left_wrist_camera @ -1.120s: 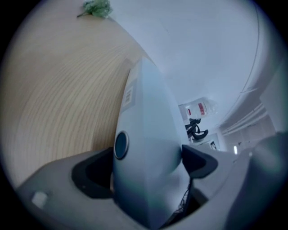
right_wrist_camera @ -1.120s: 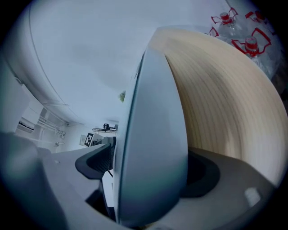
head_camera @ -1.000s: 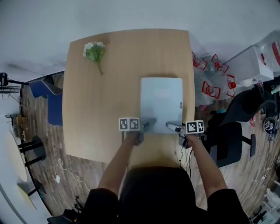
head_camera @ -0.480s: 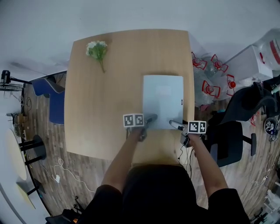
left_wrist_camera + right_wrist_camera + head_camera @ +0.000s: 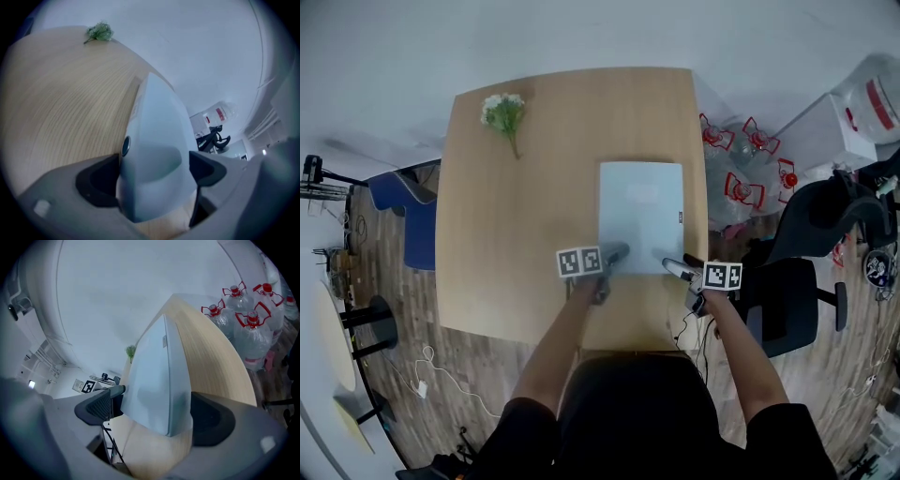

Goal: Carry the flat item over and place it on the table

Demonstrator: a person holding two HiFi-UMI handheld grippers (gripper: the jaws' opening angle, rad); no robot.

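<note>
The flat item [image 5: 640, 217] is a pale blue-grey rectangle with rounded corners, thin and plain. It has a lighter oblong patch [image 5: 642, 194] near its far end and a small dark mark [image 5: 680, 217] on its right edge. It lies on the right half of the wooden bench [image 5: 516, 234], with its long sides running away from the person and its right edge close to the bench's right edge.

The left gripper [image 5: 615, 253] is at the item's near left corner. In the left gripper view its jaws stand apart with that corner between them. The corner fills the gap from pad to pad, and a dark round stud [image 5: 125, 146] shows on the item's left edge.

The right gripper [image 5: 675, 268] is at the near right corner. Its jaws have just been opening and stand wide apart, with the corner between them. In the right gripper view the item shows a smooth face and a thin side edge.

A small bunch of white flowers [image 5: 503, 111] lies well apart at the far left corner of the bench. Big water bottles [image 5: 741, 173] with red handles stand on the floor to the right, and a black chair [image 5: 797, 281] is near them.
</note>
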